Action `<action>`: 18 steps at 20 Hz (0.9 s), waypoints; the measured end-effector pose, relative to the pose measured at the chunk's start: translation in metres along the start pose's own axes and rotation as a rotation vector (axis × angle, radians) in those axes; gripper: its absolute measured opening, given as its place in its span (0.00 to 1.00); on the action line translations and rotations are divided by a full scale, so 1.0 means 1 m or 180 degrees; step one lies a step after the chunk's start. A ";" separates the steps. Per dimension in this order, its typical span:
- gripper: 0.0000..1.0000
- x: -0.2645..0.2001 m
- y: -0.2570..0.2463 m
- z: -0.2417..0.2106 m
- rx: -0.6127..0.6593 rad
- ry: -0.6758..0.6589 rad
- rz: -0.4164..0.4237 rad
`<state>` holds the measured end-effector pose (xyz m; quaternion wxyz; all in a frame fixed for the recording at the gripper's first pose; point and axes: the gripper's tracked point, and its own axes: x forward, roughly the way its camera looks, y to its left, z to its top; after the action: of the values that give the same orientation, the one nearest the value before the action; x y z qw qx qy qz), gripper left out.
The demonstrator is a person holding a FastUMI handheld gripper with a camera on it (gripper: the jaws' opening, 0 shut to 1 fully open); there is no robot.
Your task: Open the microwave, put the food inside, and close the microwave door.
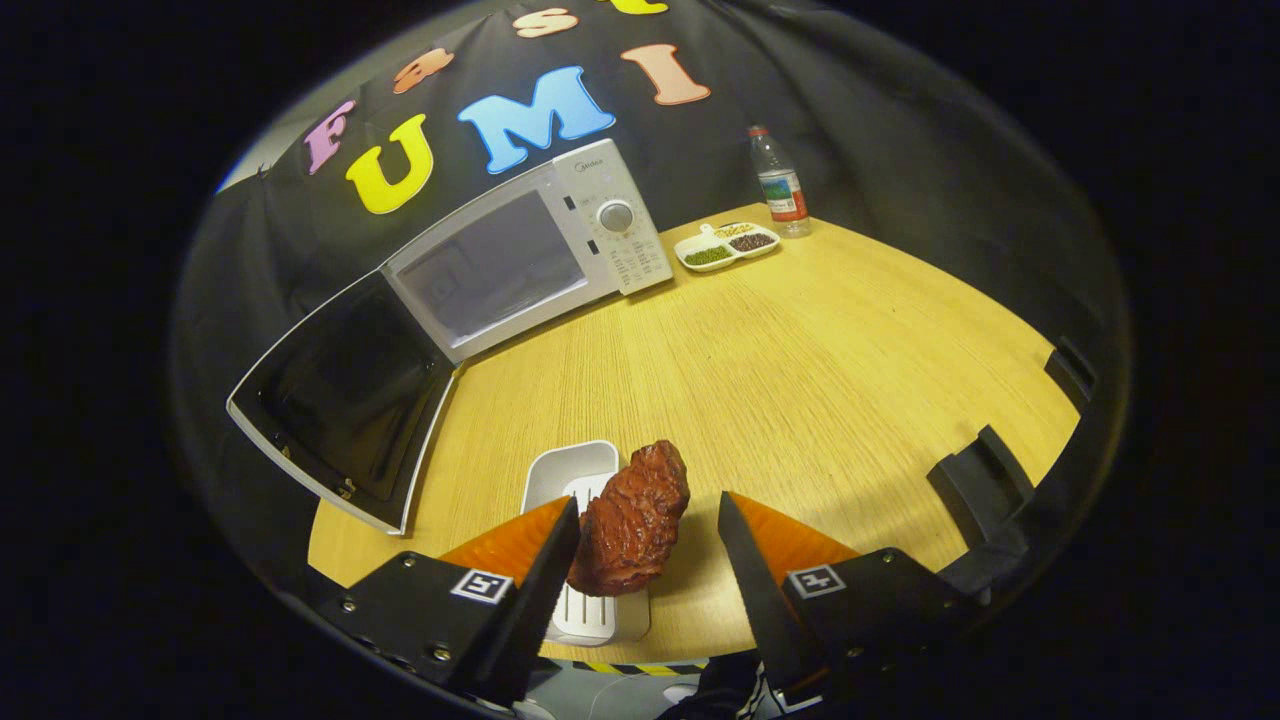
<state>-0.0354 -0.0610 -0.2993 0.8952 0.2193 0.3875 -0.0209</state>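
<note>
The hand-held gripper point(648, 545) has its two fingers spread apart. One piece of food, a dark red-brown chunk of meat point(632, 520), is between them. It touches the left finger, but a clear gap separates it from the right finger, so the fingers do not clamp it from both sides. The meat stands tilted over one white tray point(572, 472) with ribs in its bottom (I cannot tell if the meat rests on the tray or is lifted a little above it). The tray lies on the wooden surface point(820, 380), close to its near edge, just ahead of the fingers.

Beyond the tray, to the left, stands one white microwave point(530, 250). Its door point(345, 400) is swung fully open toward the left, and the dark inner side of the door faces the camera. The microwave has one round knob point(615, 216) on its control panel.

Farther away, to the right of the microwave, is one white divided dish point(727, 245) with three compartments holding small grains or beans of different colours. Just beside it stands one clear plastic bottle point(779, 183), upright.
</note>
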 end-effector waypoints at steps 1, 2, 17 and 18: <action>0.82 0.000 0.003 -0.002 0.0035 0.0040 0.0053; 0.80 -0.003 0.009 0.000 0.0114 0.0036 0.0159; 0.11 -0.009 0.048 0.052 0.0145 -0.0198 0.0399; 0.11 -0.009 0.050 0.058 0.0163 -0.0216 0.0413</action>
<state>0.0083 -0.0406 -0.2397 0.9013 0.2660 0.3412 0.0198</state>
